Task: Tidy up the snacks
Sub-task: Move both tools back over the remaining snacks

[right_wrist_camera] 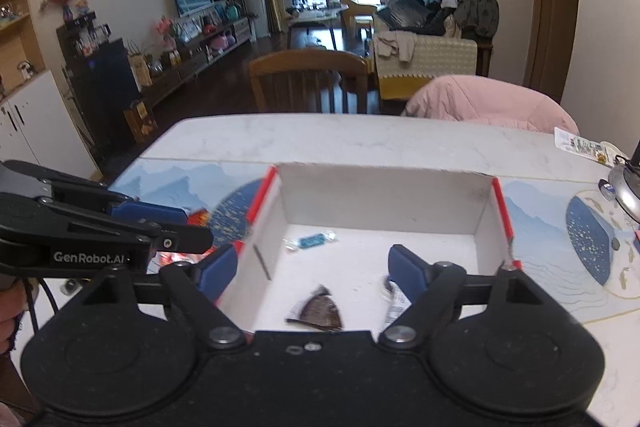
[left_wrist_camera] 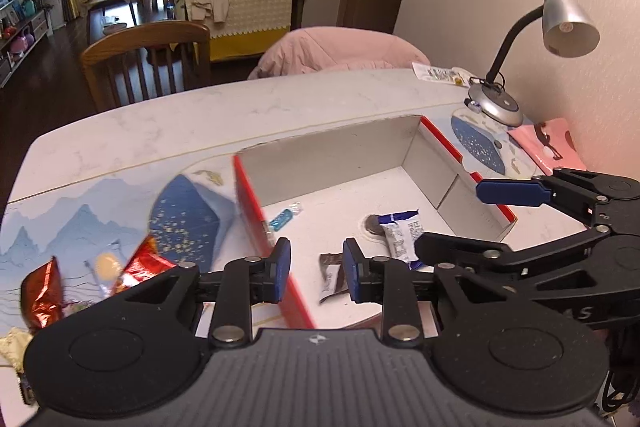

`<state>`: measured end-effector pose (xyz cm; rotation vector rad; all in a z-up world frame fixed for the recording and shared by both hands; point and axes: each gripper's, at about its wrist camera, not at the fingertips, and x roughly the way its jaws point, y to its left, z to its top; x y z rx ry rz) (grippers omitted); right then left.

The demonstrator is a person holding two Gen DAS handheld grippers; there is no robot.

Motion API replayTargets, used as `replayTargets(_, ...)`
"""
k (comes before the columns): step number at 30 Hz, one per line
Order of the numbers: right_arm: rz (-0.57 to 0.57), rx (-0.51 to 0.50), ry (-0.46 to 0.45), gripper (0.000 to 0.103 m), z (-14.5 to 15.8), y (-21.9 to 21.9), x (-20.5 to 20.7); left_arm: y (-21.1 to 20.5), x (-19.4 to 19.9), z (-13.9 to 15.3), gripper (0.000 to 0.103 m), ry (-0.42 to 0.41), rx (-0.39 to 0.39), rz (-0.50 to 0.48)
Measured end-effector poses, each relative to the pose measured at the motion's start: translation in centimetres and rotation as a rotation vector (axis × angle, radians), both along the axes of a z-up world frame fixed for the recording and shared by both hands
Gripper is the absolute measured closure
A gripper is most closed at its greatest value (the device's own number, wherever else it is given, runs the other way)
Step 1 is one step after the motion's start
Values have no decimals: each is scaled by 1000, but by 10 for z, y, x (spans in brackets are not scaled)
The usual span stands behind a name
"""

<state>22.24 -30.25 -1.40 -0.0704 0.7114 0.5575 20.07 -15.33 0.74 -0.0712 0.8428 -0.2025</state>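
An open box (left_wrist_camera: 436, 163) with red rims and white walls sits on the table; it also shows in the right wrist view (right_wrist_camera: 384, 195). Inside lie a small blue candy (left_wrist_camera: 283, 218) (right_wrist_camera: 311, 239), a dark brown packet (left_wrist_camera: 331, 277) (right_wrist_camera: 318, 313), and a white-and-blue packet (left_wrist_camera: 402, 233). My left gripper (left_wrist_camera: 317, 269) is open and empty above the box's left wall. My right gripper (right_wrist_camera: 310, 273) is open and empty above the box; it shows at the right in the left wrist view (left_wrist_camera: 500, 219). Red foil snacks (left_wrist_camera: 44, 293) lie left of the box.
A silver desk lamp (left_wrist_camera: 560, 23) stands at the table's far right, beside a pink card (left_wrist_camera: 548, 147). A snack wrapper (left_wrist_camera: 440, 71) lies at the far edge. A wooden chair (left_wrist_camera: 148, 59) and a pink-draped chair (left_wrist_camera: 340, 51) stand behind the table.
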Motion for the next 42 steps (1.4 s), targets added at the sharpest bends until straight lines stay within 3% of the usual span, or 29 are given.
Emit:
replayTargets(2, 12, 11, -7, 13, 2, 9, -7, 12, -8, 2, 71, -8, -7, 13)
replayTargets(6, 37, 31, -10, 10, 3, 29, -19, 38, -26, 5, 47, -35, -24, 52)
replayTargets(11, 78, 54, -20, 6, 4, 58, -33, 67, -48, 5, 46, -48, -30, 77)
replayTargets(15, 103, 59, -32, 0, 2, 83, -46, 92, -68, 4, 38, -73, -18, 103)
replayTargets(21, 137, 61, -28, 0, -5, 114, -58, 132, -95, -1, 28, -98, -21, 150)
replayTargets(27, 151, 45, 4, 0, -19, 144, -68, 177, -112, -16, 26, -68, -53, 219)
replayTargets(36, 155, 8, 66, 0, -48, 178, -74, 237, -141, -57, 26, 18, 9, 334)
replayTargets(42, 139, -52, 55, 0, -68, 191, -58, 261, -148, -82, 26, 63, 15, 398)
